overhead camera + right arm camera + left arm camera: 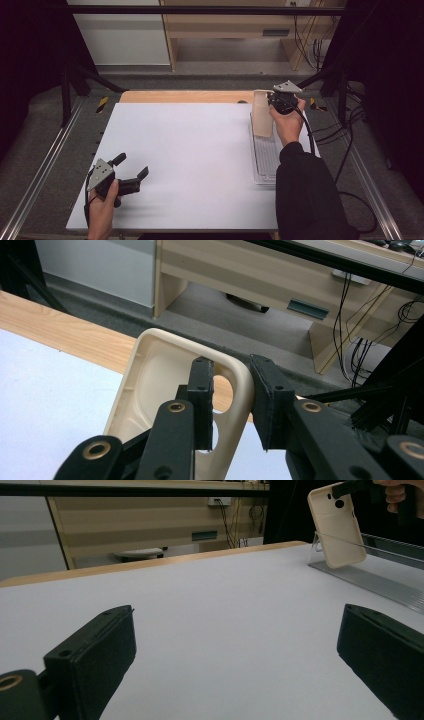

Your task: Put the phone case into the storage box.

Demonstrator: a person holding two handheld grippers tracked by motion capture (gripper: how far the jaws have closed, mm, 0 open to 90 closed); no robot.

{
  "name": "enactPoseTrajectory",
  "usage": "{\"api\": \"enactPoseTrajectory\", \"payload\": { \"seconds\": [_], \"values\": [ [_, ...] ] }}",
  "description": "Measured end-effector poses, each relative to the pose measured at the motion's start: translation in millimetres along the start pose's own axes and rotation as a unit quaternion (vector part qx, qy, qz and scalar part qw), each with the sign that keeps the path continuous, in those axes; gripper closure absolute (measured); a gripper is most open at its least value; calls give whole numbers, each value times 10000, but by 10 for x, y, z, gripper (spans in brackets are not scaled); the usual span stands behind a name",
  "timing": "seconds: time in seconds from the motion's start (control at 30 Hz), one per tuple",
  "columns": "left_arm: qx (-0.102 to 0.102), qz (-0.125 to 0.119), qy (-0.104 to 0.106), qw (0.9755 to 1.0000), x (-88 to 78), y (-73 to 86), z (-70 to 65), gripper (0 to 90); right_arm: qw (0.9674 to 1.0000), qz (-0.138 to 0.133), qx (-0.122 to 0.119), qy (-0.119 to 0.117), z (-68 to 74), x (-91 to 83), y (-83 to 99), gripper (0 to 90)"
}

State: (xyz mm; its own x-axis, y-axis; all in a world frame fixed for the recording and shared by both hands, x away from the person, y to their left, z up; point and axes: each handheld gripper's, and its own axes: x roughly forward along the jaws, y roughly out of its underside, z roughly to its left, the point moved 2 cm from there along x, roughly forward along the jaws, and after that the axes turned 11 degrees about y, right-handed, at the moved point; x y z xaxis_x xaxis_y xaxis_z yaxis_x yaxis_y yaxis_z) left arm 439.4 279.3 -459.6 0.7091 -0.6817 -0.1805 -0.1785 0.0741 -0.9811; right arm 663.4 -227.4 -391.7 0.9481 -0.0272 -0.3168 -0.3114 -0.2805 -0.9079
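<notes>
**Phone case pinched by its rim above the rack**

The right gripper nips the top edge of a cream, soft-looking plastic phone case, one pad inside the shell and one outside. The case stands tilted at the far end of a clear ribbed plastic rack; whether its foot rests there is hard to tell. With so slim a bite, it may twist or slip loose. The left gripper idles, jaws spread, holding nothing.

Lower right of the right gripper view: phone case bottom cut off by frame edge, partly hidden behind black jaws; pad contact unclear.
</notes>
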Motion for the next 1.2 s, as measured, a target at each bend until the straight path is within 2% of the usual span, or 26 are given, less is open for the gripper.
{"api": "enactPoseTrajectory", "payload": {
  "seconds": [0.33,0.63,1.0,1.2],
  "values": [
    [-8,-2,0,10000,0,1,1,20,9999,11,147,9,3,32,11,710],
    [-4,0,8,10000,2,0,-1,20,9998,21,183,4,11,44,20,681],
    [15,15,10,10000,2,-1,-1,20,9993,106,339,-72,29,27,16,525],
    [4,-2,-2,10000,-1,-2,-5,20,9991,115,402,-112,27,-51,-34,415]
  ]
}}
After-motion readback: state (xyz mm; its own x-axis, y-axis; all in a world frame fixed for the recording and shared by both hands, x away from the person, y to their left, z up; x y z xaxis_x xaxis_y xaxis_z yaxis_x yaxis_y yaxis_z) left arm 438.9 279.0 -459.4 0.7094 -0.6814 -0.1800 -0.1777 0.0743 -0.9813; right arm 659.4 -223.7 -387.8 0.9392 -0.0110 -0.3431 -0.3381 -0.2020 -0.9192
